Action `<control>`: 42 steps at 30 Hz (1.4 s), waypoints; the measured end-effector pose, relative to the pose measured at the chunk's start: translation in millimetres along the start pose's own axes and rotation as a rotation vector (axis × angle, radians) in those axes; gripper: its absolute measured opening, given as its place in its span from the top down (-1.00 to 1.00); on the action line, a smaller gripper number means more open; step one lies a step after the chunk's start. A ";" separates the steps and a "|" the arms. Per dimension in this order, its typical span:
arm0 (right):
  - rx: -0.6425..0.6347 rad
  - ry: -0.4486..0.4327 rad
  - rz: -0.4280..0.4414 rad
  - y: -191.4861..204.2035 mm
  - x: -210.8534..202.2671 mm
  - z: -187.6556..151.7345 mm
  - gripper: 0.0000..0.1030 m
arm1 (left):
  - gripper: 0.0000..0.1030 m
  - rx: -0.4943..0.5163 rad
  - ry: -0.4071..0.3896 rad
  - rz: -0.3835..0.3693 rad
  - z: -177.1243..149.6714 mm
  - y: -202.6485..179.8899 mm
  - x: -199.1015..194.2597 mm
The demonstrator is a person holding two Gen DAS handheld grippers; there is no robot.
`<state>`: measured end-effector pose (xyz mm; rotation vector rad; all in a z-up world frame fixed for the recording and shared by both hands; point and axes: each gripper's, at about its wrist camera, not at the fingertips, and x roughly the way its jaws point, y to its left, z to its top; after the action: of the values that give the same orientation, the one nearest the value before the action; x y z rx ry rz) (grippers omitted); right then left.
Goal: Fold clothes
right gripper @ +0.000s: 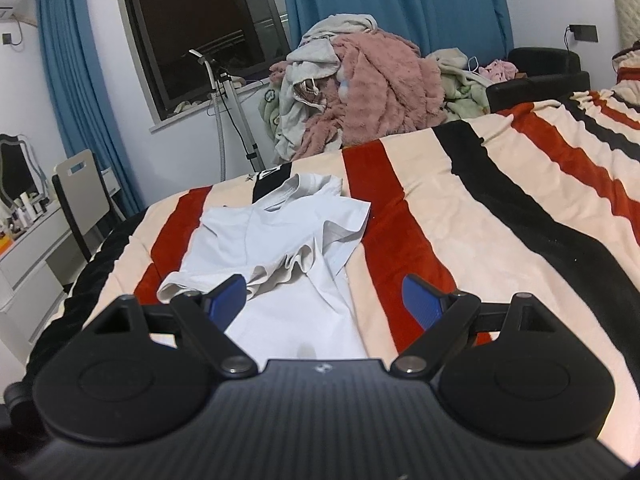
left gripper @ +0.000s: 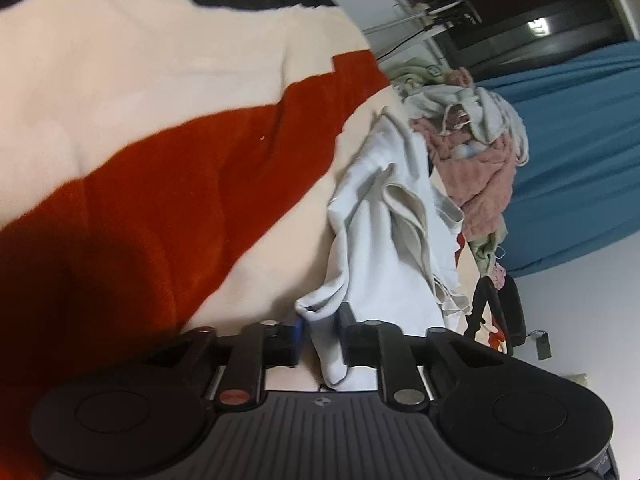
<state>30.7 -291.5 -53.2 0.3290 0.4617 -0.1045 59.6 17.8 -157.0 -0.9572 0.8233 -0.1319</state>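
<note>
My left gripper (left gripper: pixel 320 340) pinches the white T-shirt (right gripper: pixel 276 240) hem | right gripper (right gripper: pixel 322 300) spread wide, empty | shirt runs lengthwise straight ahead.

Indoor light, night-dark window (right gripper: pixel 200 28), my left view rolled and motion-blurred, dark shadow on blanket (left gripper: pixel 72 272), fisheye bending at edges, right view sharper.
</note>
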 end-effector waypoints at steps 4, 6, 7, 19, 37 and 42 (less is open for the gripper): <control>0.060 0.037 0.037 -5.1 0.1 -2.8 -0.68 | 0.17 -0.006 0.054 -0.026 -1.5 1.6 13.0; 0.192 0.095 0.117 -15.6 1.0 -10.2 -0.68 | 0.00 0.002 0.051 -0.034 -1.7 -0.8 16.3; 0.270 0.133 0.165 -21.2 3.0 -16.5 -0.68 | 0.00 -0.008 0.052 -0.041 -1.0 -0.8 18.6; 0.848 0.488 0.467 -20.6 48.7 -93.5 -0.71 | 0.84 -0.069 -0.036 -0.111 4.4 -0.3 13.8; 0.900 0.276 0.328 -40.8 62.8 -84.8 0.73 | 0.86 -0.056 -0.095 -0.163 7.0 -6.9 5.4; 0.783 0.166 0.361 -42.1 36.2 -71.1 0.78 | 0.89 0.085 -0.167 -0.212 -1.4 -30.4 -26.3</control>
<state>25.9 -308.2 -141.7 1.1903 0.5049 0.1019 47.7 10.5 -119.3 -0.9597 0.5581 -0.2643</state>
